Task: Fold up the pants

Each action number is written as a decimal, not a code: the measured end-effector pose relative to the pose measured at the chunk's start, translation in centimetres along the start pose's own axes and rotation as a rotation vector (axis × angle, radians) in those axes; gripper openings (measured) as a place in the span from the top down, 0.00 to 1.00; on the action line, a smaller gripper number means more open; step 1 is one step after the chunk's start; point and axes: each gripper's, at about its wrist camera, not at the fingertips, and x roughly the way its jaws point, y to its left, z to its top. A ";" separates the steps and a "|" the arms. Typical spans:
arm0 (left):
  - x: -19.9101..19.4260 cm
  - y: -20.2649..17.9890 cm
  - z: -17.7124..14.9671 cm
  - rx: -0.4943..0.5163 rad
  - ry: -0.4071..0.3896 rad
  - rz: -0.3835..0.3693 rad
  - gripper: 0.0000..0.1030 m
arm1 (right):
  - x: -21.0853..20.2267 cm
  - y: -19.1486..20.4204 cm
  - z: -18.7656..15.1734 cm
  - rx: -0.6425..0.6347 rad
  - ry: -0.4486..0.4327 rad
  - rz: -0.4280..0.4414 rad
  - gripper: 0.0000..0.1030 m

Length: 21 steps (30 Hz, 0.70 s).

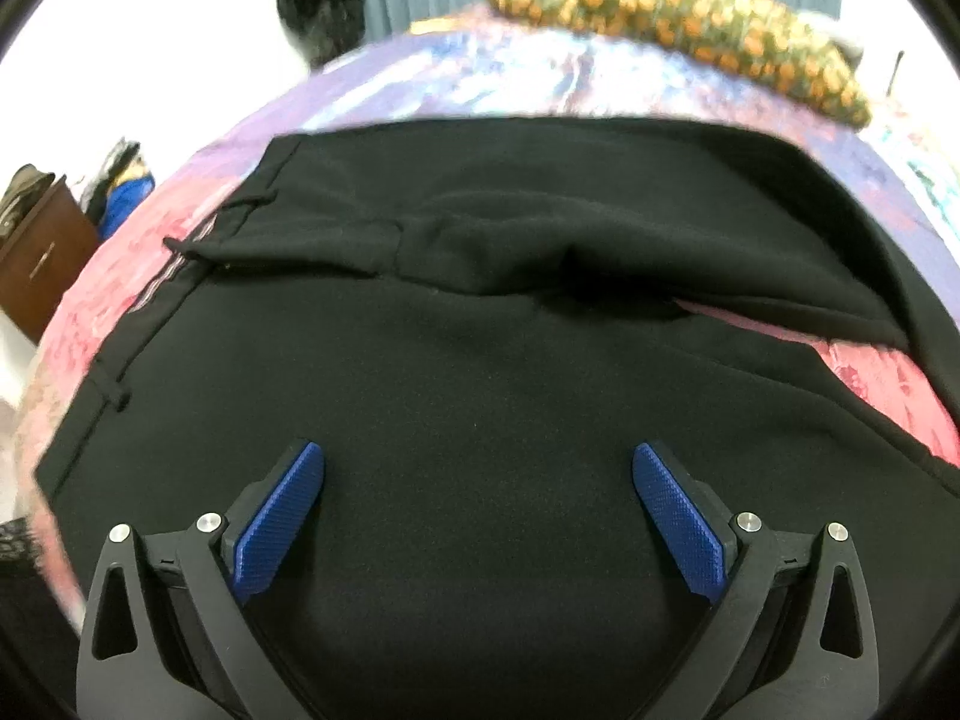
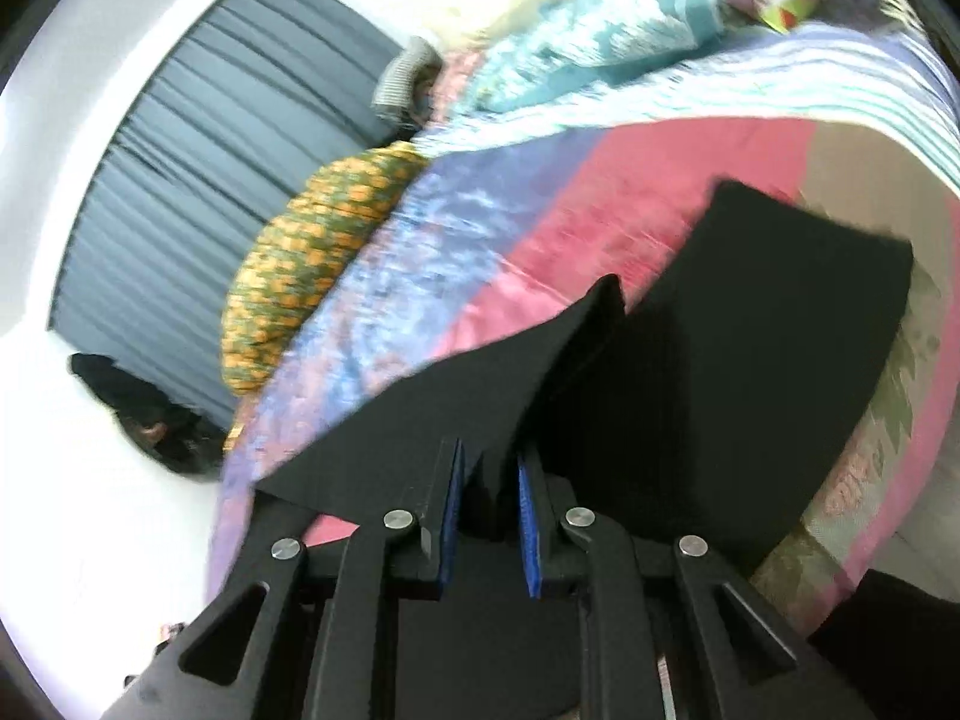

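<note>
Pants (image 1: 480, 360), black, lie spread on a bed, and both tongs are at them. Right gripper (image 2: 489, 480) is clenched on a fold of the black cloth, its blue pads (image 2: 528, 534) pinching a raised ridge that peaks just beyond the tips, while the leg past it lies flat with its square hem edge toward the far right. Left gripper (image 1: 478, 468) hovers released, blue pads (image 1: 279, 528) set wide apart above the broad near panel, nothing between them. Along the left edge runs the waistband with its belt loops (image 1: 180, 246); a far layer is folded over, leaving a dark crease across the middle. Beyond the cloth the pink and purple bedspread (image 2: 540, 228) shows bare, up to an orange-patterned pillow (image 1: 678, 18) at the far edge before a grey curtain (image 2: 198, 180).
</note>
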 end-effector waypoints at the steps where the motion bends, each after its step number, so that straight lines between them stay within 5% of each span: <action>1: -0.2 -0.4 1.0 0.024 0.060 -0.032 0.01 | -0.8 0.6 0.3 -0.014 -0.004 0.030 0.85; 6: -1.3 -2.4 8.5 -0.026 0.095 -0.323 0.01 | -3.0 2.2 1.9 -0.055 0.001 0.116 0.85; 8: 0.8 -3.5 13.0 -0.105 0.173 -0.468 0.01 | -3.8 2.8 2.7 -0.061 0.002 0.146 0.86; 10: 3.5 -4.6 16.5 -0.186 0.246 -0.531 0.01 | -4.9 3.5 3.6 -0.072 -0.004 0.185 0.86; 14: 8.9 -7.0 19.9 -0.279 0.367 -0.514 0.01 | -6.7 5.2 4.7 -0.106 -0.005 0.256 0.86; 20: 12.2 -6.8 20.0 -0.423 0.381 -0.446 0.04 | -9.6 5.6 6.0 -0.123 0.016 0.341 0.87; 21: 12.1 -6.5 20.0 -0.451 0.360 -0.448 0.17 | -9.8 5.4 6.0 -0.120 0.022 0.345 0.87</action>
